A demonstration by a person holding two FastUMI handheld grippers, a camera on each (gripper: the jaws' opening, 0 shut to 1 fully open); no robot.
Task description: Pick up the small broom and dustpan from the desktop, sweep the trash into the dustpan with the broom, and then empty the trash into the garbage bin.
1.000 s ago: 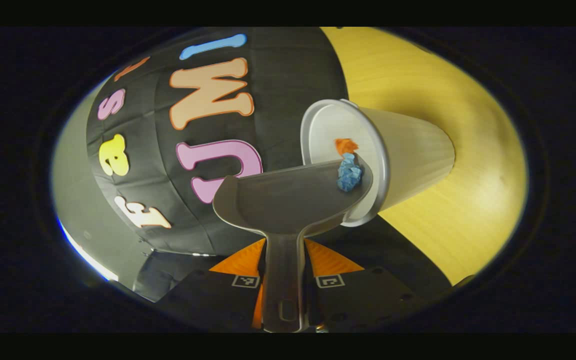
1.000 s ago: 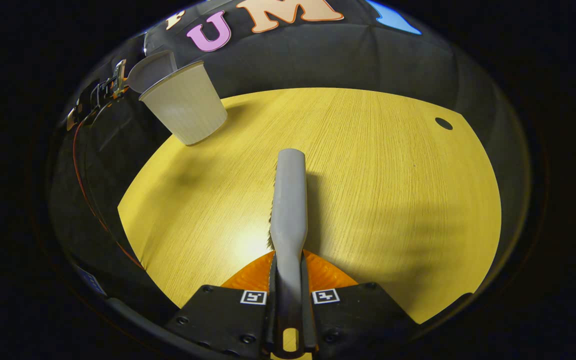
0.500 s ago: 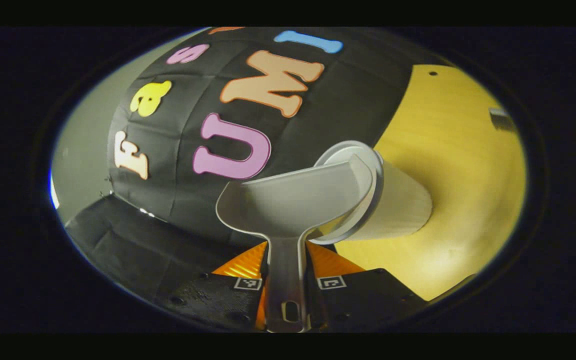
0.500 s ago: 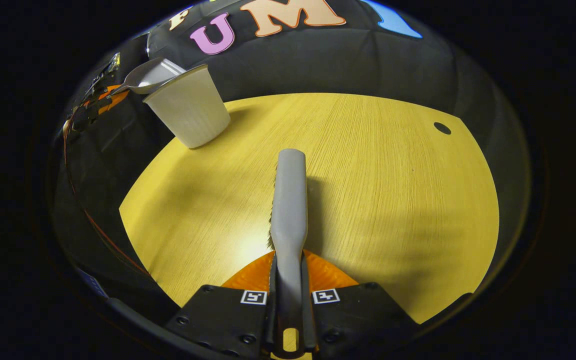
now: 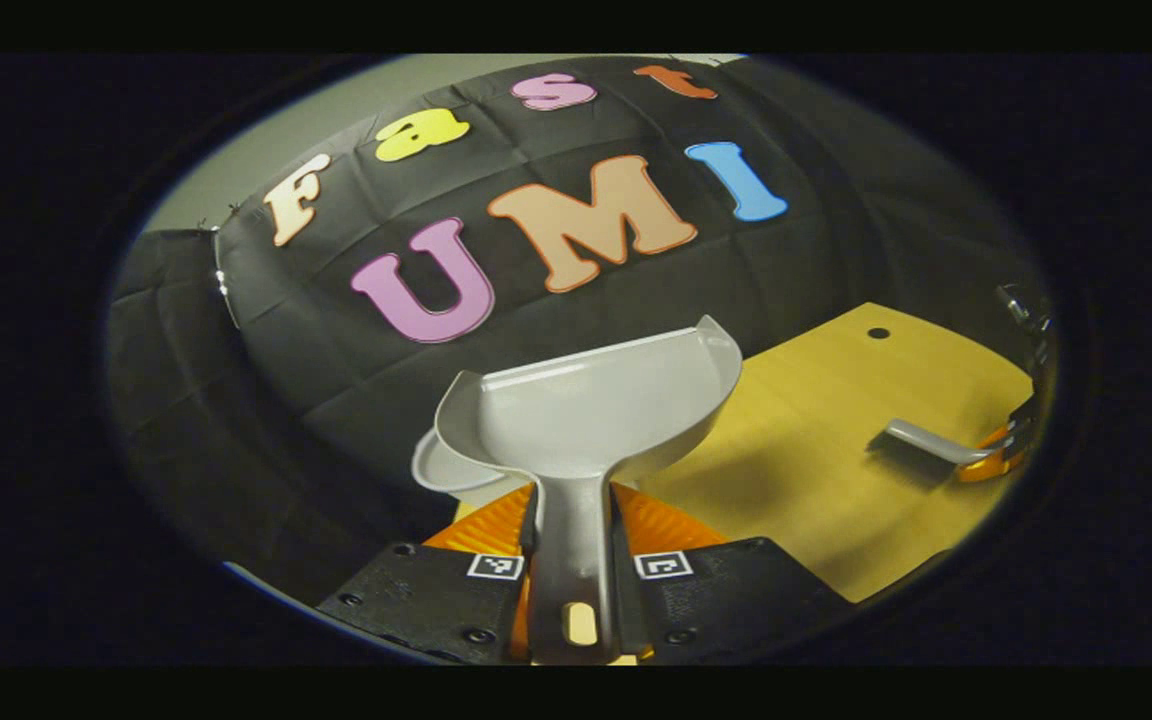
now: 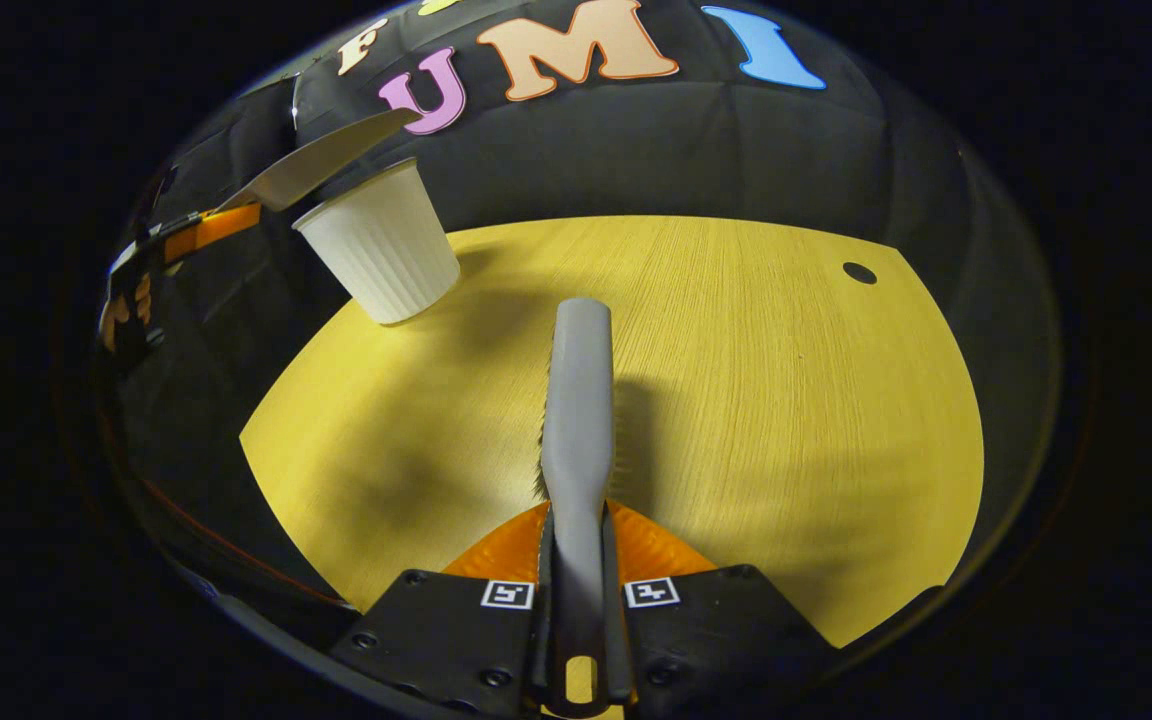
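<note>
Now the left tongs clamp the dustpan by its handle at lower centre of the left gripper view, its scoop above the garbage bin, which stands upper left in the right gripper view on the bench. Right tongs grip the broom, low over the bench.

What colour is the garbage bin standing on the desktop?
White, with fine vertical ribs on its wall. The garbage bin shows best in the right gripper view.
</note>
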